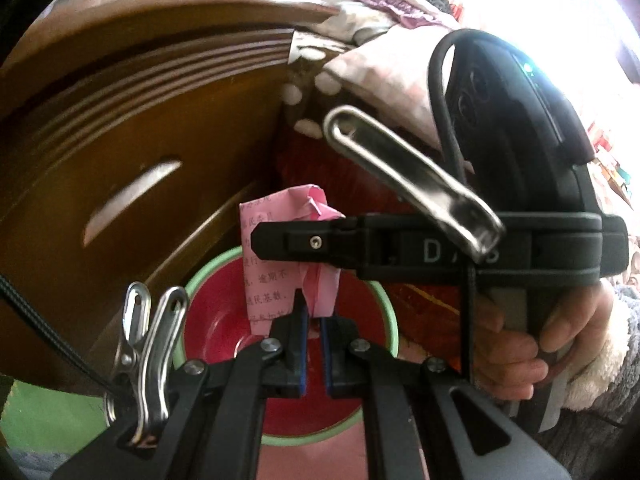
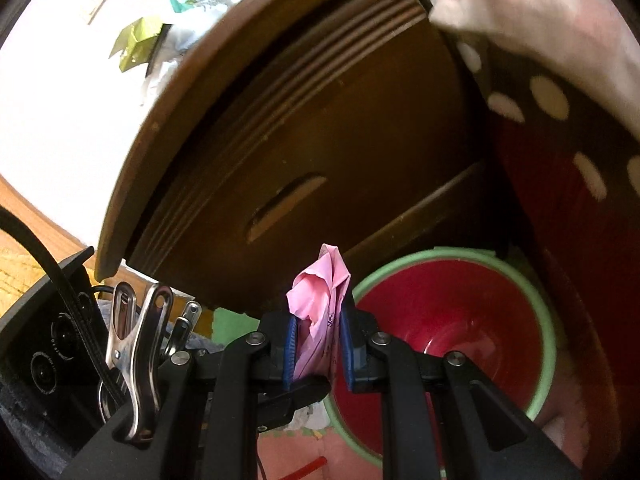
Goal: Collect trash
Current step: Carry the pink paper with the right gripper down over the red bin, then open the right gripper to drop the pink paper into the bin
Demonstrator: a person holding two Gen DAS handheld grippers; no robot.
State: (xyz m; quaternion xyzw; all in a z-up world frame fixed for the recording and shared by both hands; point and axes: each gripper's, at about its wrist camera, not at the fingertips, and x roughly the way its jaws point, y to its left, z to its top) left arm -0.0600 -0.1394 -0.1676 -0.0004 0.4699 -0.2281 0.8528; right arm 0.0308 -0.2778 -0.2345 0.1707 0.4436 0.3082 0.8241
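The pink paper [image 2: 320, 312], thin, creased and matt with printed characters, fills the centre of both views. The bowl [image 2: 460, 312] at lower right looks like glossy plastic, red inside with a pale green rim. The cabinet [image 1: 140, 140] across the upper left is dark brown wood, smooth and faintly shiny, with grooved edges. Steel clips [image 1: 148, 360] at lower left are polished metal. The right gripper [image 1: 256, 240] is matt black plastic; the spotted bedding [image 2: 552, 96] at upper right is soft cloth.

Both wrist views angled downward, close over red basin [image 1: 216, 320] [image 2: 440, 312]; shared brown cabinet [image 1: 140, 140] [image 2: 320, 140]
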